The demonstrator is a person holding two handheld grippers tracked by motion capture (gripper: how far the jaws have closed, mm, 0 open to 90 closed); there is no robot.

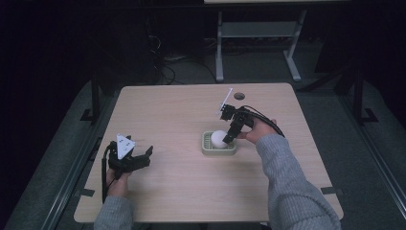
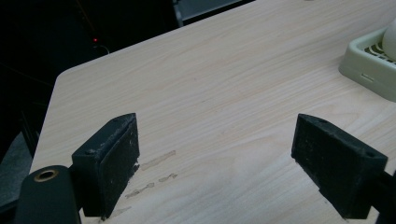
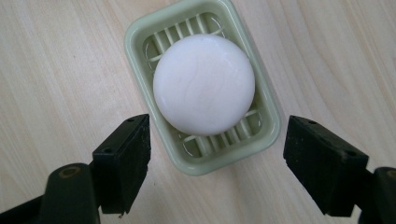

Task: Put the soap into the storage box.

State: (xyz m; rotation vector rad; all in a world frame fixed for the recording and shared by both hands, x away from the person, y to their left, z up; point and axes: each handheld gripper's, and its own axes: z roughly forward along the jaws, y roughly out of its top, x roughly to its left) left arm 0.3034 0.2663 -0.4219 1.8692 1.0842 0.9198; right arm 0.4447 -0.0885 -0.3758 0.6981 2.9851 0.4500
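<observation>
High view: my right gripper (image 1: pixel 229 137) is over the table (image 1: pixel 191 110) centre-right, tipped down at the soap (image 1: pixel 219 138), which sits in the dish (image 1: pixel 207 149). Dish is pale green, slatted, rectangular w/ rounded corners, flat on the wood. Soap is white, round, domed, covers most of the dish middle.

Right gripper view: jaws spread wide, nothing btwn them gripped. They stand either side of the near end of the dish (image 3: pixel 268 112), each w/ a gap to the rim, not touching it as far as I can tell. Soap (image 3: pixel 204 84) lies just ahead of the jaws, resting on the slats, slightly off toward the far end. Can't tell how high the jaws are above the table.

My left gripper (image 1: pixel 143 158) is at the table's left-front, well apart from the dish, jaws released and wide, holding nothing. Left gripper view: bare wood btwn the jaws, a few faint smudges (image 2: pixel 154 175) near the left jaw, dish corner (image 2: pixel 369 70) at far right edge w/ a sliver of soap (image 2: pixel 390 39) above it
</observation>
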